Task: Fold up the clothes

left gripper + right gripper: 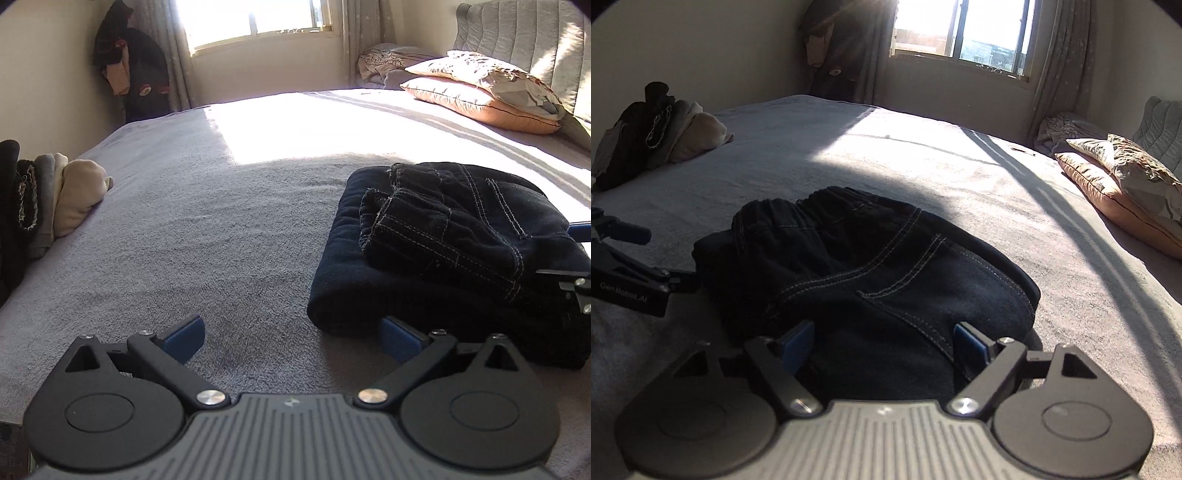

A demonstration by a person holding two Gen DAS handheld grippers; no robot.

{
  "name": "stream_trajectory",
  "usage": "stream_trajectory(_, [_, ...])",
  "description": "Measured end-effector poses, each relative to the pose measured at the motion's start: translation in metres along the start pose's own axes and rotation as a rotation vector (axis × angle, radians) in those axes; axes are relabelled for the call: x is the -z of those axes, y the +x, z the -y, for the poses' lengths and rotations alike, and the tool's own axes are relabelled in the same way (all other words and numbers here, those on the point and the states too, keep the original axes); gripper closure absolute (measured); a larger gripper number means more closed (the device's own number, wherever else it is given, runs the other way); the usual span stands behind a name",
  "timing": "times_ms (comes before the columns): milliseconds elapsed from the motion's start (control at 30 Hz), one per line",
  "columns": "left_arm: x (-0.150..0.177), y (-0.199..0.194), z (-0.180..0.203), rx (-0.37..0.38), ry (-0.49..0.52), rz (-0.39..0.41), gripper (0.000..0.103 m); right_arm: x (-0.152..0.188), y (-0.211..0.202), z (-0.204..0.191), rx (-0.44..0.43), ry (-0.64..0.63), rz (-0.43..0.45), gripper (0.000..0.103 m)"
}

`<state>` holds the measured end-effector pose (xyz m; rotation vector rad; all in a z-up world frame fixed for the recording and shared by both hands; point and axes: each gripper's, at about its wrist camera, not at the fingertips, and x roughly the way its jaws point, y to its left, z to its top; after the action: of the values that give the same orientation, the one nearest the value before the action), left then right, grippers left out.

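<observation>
Nearby, folded jeans (pixel 454 236) lie well apart from clothes pile (pixel 48 199).

Sun from a curtained window (pixel 258 22) falls across a grey-covered bed (pixel 221 221) with stacked pillows (pixel 480 88) by a padded headboard (pixel 524 40).

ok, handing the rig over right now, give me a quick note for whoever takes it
Left gripper: open, nothing held, over the grey blanket beside the folded dark jeans.
Right gripper: open, fingers either side of the jeans' near edge; no clear grip.
Done: jeans folded into a compact bundle in front of both grippers.
Stack of folded clothes sits at the bed's left edge.
Left: probably move the jeans onto that stack. No unfolded garment in view.
</observation>
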<state>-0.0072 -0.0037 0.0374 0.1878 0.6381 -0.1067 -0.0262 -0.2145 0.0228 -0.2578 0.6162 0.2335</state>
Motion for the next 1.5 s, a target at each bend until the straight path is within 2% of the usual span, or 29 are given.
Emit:
stream_trajectory(33, [-0.001, 0.000, 0.001, 0.016, 0.015, -0.004, 0.000, 0.000, 0.001, 0.000, 0.016, -0.020, 0.000, 0.030])
stream_trajectory(67, [-0.002, 0.002, 0.002, 0.035, 0.020, -0.017, 0.000, -0.003, -0.005, 0.004, 0.066, -0.004, 0.029, 0.046])
stream_trajectory(100, [-0.003, 0.003, 0.001, 0.055, 0.018, -0.036, 0.000, -0.006, -0.011, 0.009, 0.115, 0.012, 0.059, 0.068])
stream_trajectory(133, [-0.004, 0.004, 0.001, 0.066, 0.011, -0.046, 0.000, -0.008, -0.017, 0.014, 0.165, 0.028, 0.088, 0.103])
stream_trajectory(200, [-0.005, 0.003, 0.002, 0.082, 0.004, -0.042, 0.000, -0.015, -0.036, 0.034, 0.260, 0.098, 0.178, 0.103])
stream_trajectory(233, [-0.006, 0.001, 0.004, 0.088, 0.011, -0.025, 0.000, -0.019, -0.051, 0.054, 0.265, 0.196, 0.225, 0.103])
stream_trajectory(300, [-0.008, -0.003, 0.009, 0.100, 0.026, 0.008, 0.000, -0.019, -0.071, 0.084, 0.276, 0.317, 0.274, 0.103])
stream_trajectory(400, [-0.010, -0.004, 0.023, 0.135, 0.068, 0.032, 0.000, -0.009, -0.073, 0.102, 0.202, 0.356, 0.226, 0.103])
stream_trajectory(433, [-0.010, -0.003, 0.030, 0.172, 0.081, 0.027, 0.000, -0.007, -0.065, 0.095, 0.162, 0.329, 0.185, 0.097])
stream_trajectory(500, [-0.009, 0.002, 0.042, 0.244, 0.100, 0.013, 0.000, -0.003, -0.053, 0.080, 0.083, 0.263, 0.117, 0.069])
stream_trajectory(533, [-0.009, 0.005, 0.049, 0.268, 0.112, 0.014, 0.000, -0.003, -0.049, 0.071, 0.044, 0.226, 0.099, 0.039])
stream_trajectory(567, [-0.009, 0.008, 0.056, 0.268, 0.133, 0.022, 0.000, -0.005, -0.044, 0.060, 0.009, 0.183, 0.086, 0.023])
stream_trajectory(600, [-0.009, 0.011, 0.061, 0.255, 0.158, 0.032, 0.000, -0.007, -0.040, 0.048, -0.026, 0.140, 0.074, 0.022])
stream_trajectory(700, [-0.017, 0.020, 0.062, 0.265, 0.160, 0.046, 0.000, -0.003, -0.030, 0.019, -0.071, 0.024, 0.041, 0.022])
stream_trajectory(767, [-0.022, 0.023, 0.059, 0.275, 0.152, 0.054, 0.001, 0.004, -0.016, 0.005, -0.039, -0.051, -0.007, 0.025])
stream_trajectory(833, [-0.027, 0.023, 0.053, 0.300, 0.152, 0.075, 0.001, 0.009, -0.002, 0.001, -0.019, -0.101, -0.005, 0.028])
stream_trajectory(867, [-0.029, 0.022, 0.047, 0.328, 0.123, 0.084, 0.001, 0.008, -0.001, -0.001, 0.000, -0.107, -0.005, 0.053])
stream_trajectory(900, [-0.030, 0.019, 0.041, 0.350, 0.082, 0.095, 0.001, 0.005, -0.002, 0.002, 0.047, -0.076, 0.016, 0.065])
stream_trajectory(933, [-0.030, 0.018, 0.039, 0.360, 0.058, 0.092, 0.001, 0.000, -0.008, 0.010, 0.035, -0.001, 0.047, 0.080])
stream_trajectory(967, [-0.031, 0.018, 0.037, 0.368, 0.039, 0.089, 0.001, -0.005, -0.013, 0.017, 0.037, 0.046, 0.073, 0.086])
stream_trajectory(1100, [-0.032, 0.014, 0.038, 0.374, 0.043, 0.106, 0.000, -0.024, -0.064, 0.057, 0.135, 0.253, 0.301, 0.089])
stream_trajectory(1200, [-0.040, 0.008, 0.022, 0.490, -0.094, 0.124, 0.000, -0.045, -0.097, 0.082, 0.140, 0.325, 0.408, 0.090])
stream_trajectory(1267, [-0.047, 0.003, 0.012, 0.563, -0.162, 0.120, 0.000, -0.072, -0.113, 0.091, 0.186, 0.296, 0.445, 0.090])
stream_trajectory(1400, [-0.052, -0.008, 0.006, 0.508, -0.154, 0.165, 0.000, -0.144, -0.158, 0.106, 0.322, 0.209, 0.554, 0.090])
stream_trajectory(1500, [-0.055, -0.005, -0.002, 0.555, -0.239, 0.137, 0.000, -0.192, -0.209, 0.097, 0.410, 0.163, 0.722, 0.090])
